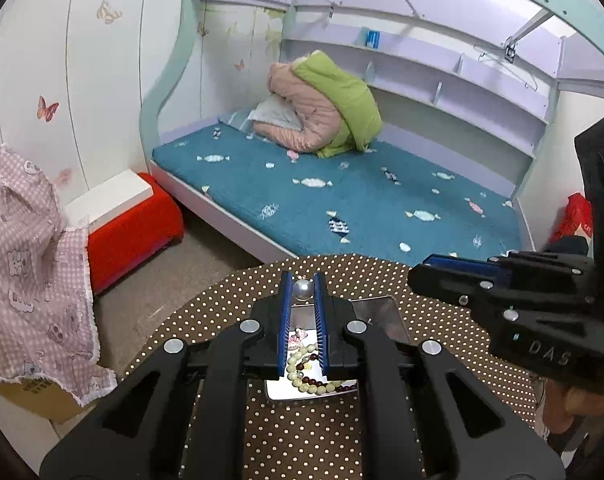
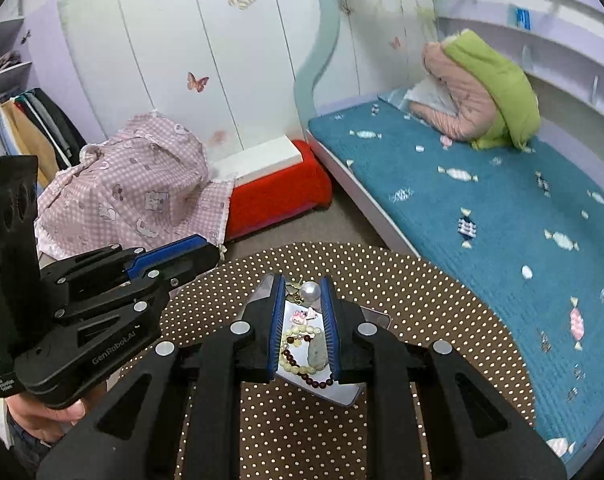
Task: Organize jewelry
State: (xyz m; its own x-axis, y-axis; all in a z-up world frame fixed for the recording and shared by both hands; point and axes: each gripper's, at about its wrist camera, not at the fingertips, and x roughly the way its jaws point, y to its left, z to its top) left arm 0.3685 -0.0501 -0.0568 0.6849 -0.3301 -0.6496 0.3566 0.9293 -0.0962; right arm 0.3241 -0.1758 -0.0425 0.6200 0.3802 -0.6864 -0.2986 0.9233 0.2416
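A white pearl [image 1: 304, 291] sits between the tips of my left gripper [image 1: 303, 280], touching both blue pads, held above the table. In the right wrist view a second pearl [image 2: 312, 292] with a small gold fitting fills the gap of my right gripper [image 2: 304, 284], which is shut on it. Below both lies a shiny tray [image 1: 378, 316] [image 2: 342, 394] with cream and dark red bead bracelets [image 2: 297, 364], a pink charm [image 2: 302, 315] and a pale green pendant [image 2: 316, 354]. Each gripper shows side-on in the other's view, the right gripper [image 1: 416, 276] and the left gripper [image 2: 215, 254].
The tray rests on a round table with a brown dotted cloth [image 1: 302, 440]. Beyond it are a bed with a blue cover [image 1: 362, 200], a red stool [image 1: 133, 232] and a box under pink checked cloth [image 1: 29, 280]. A hand [image 2: 53, 412] holds the left gripper.
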